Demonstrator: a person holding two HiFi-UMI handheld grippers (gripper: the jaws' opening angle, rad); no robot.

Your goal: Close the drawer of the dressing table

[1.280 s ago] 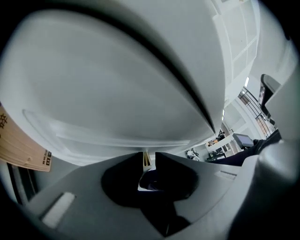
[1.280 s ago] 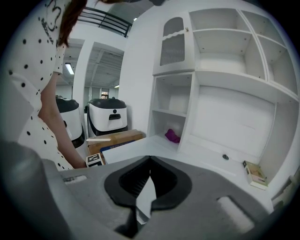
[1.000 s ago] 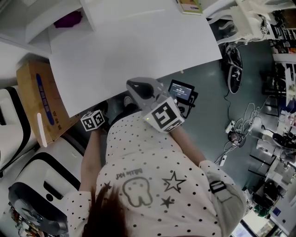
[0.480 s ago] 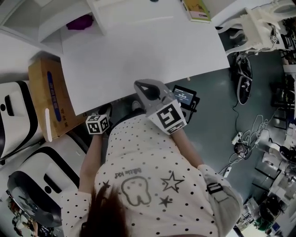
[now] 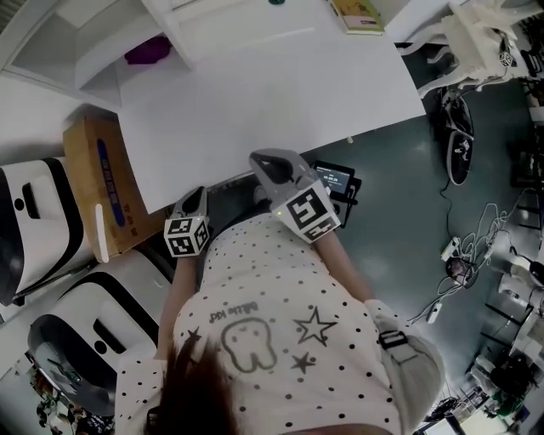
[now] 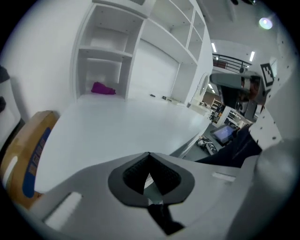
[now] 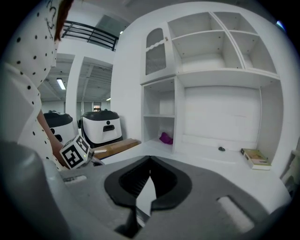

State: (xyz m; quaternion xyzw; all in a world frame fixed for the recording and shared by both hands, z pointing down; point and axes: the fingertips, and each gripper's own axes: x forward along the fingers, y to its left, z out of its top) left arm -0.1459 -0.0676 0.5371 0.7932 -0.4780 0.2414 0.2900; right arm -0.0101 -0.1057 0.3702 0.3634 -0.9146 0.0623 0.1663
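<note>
Dressing table (image 5: 263,85) standing ahead of person; drawer not showing in any view, white counter (image 5: 340,93) hiding front; left gripper (image 5: 196,194) hovering at counter's near edge, fingers (image 6: 135,169) pressing together, gripping nothing; right gripper (image 5: 257,158) hovering over same edge, fingers (image 7: 133,178) meeting at tips, empty; purple object (image 5: 146,49) sitting in shelf cubby; book (image 5: 360,14) lying at counter's back.
</note>
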